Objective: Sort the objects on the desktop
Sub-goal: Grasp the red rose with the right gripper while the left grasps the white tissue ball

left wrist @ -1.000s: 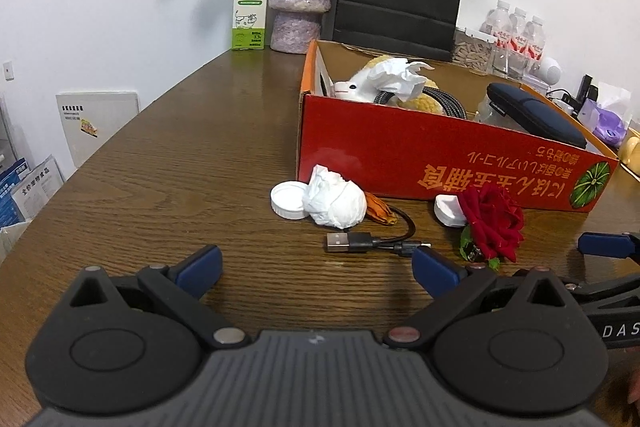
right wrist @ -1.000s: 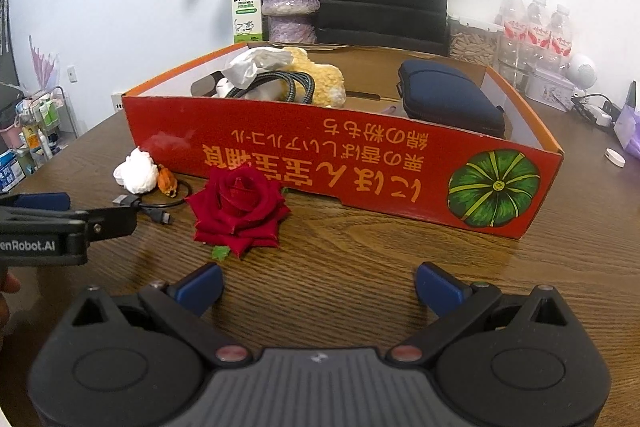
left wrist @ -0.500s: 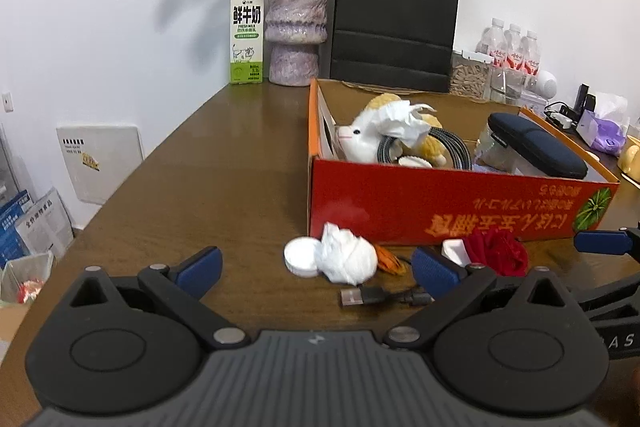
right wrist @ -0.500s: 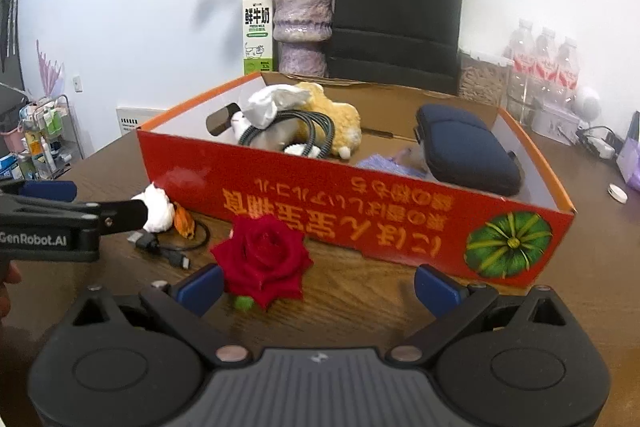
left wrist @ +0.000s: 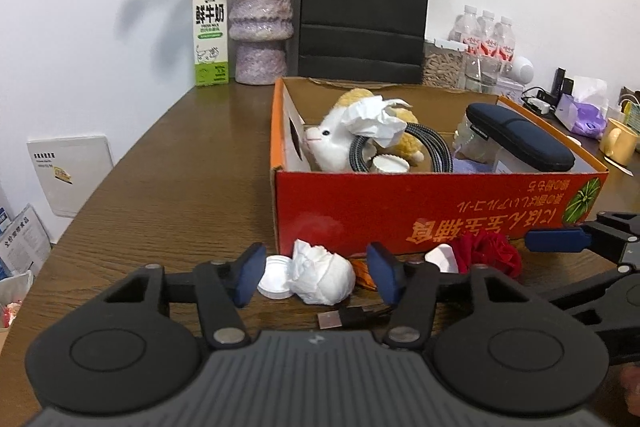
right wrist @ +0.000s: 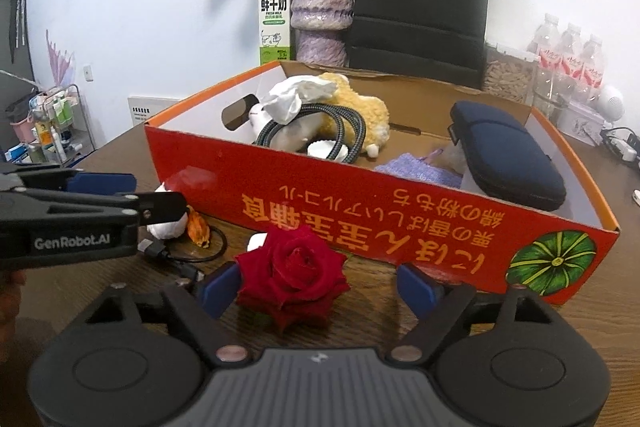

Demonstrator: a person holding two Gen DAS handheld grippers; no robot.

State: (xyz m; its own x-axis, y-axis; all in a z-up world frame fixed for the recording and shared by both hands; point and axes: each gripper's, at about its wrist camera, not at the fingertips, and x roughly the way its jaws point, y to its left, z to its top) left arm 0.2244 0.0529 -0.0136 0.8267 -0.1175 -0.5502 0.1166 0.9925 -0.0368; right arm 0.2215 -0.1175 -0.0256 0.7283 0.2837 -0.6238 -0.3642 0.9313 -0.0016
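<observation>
1. The milk carton (left wrist: 211,31) by the wall reads "鲜牛奶" with "FRESH MILK" under it. It stands just beside the purple vase (left wrist: 262,27) of dried flowers.
2. The red cardboard box (right wrist: 400,215) carries upside-down yellow print along its near wall and a green pumpkin picture at one end. I cannot read the print reliably.
3. In the right wrist view, the side of my left gripper shows the words "GenRobot.AI".
4. My left gripper (left wrist: 316,273) is open at a medium width. The crumpled white tissue (left wrist: 322,279) sits between its blue pads, and I cannot tell whether either pad touches it.
5. A white bottle cap (left wrist: 274,275) lies just left of the tissue. An orange scrap (left wrist: 362,273) and a black USB cable (left wrist: 348,317) lie to its right on the wooden table (left wrist: 180,187).
6. My right gripper (right wrist: 316,287) is spread wide around the red rose (right wrist: 294,273). The left pad sits against the petals and the right pad stands clear.
7. The rose lies on the table just in front of the box wall.
8. Inside the box lie a plush toy (left wrist: 336,135), a coiled braided cable (right wrist: 348,131), a dark blue case (right wrist: 508,155) and another tissue.
</observation>
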